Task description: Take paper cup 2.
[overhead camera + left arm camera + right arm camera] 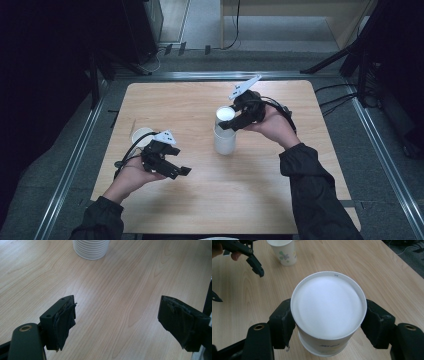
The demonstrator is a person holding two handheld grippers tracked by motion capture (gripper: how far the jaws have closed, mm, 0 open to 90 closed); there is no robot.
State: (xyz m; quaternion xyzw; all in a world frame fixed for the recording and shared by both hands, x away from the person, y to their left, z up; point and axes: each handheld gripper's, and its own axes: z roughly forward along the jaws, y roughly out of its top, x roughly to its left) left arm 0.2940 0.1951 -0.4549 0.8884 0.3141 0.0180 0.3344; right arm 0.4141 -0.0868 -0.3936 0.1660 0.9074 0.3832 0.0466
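**My right claw grips the top cup of the stack**

My right claw (231,123) is closed on the top cup (225,114) of the stack (224,141), which stands near the middle of the table (280,200). In the right gripper view the cup (328,310) sits squarely between my two jaws, mouth up, its white inside facing me. One pad (283,323) presses the cup's wall just under the rim on one side, and the other pad (375,323) presses the opposite side. The rim juts out over both pads. Below my grip, the rim of the next cup down peeks out under the held one, so the top cup is still nested in the stack or only just above it; I cannot tell which.

My left claw (176,161) hangs over the table's near left part, well apart from the stack. Its jaws stand wide, with nothing between them; in the left gripper view I see bare wood between the pads (66,322), and the ribbed foot of the stack (91,248) stands farther off ahead.

A single cup (142,136) stands just behind my left hand (132,175), mouth up. In the right gripper view it (282,251) shows a small flower print on its side.
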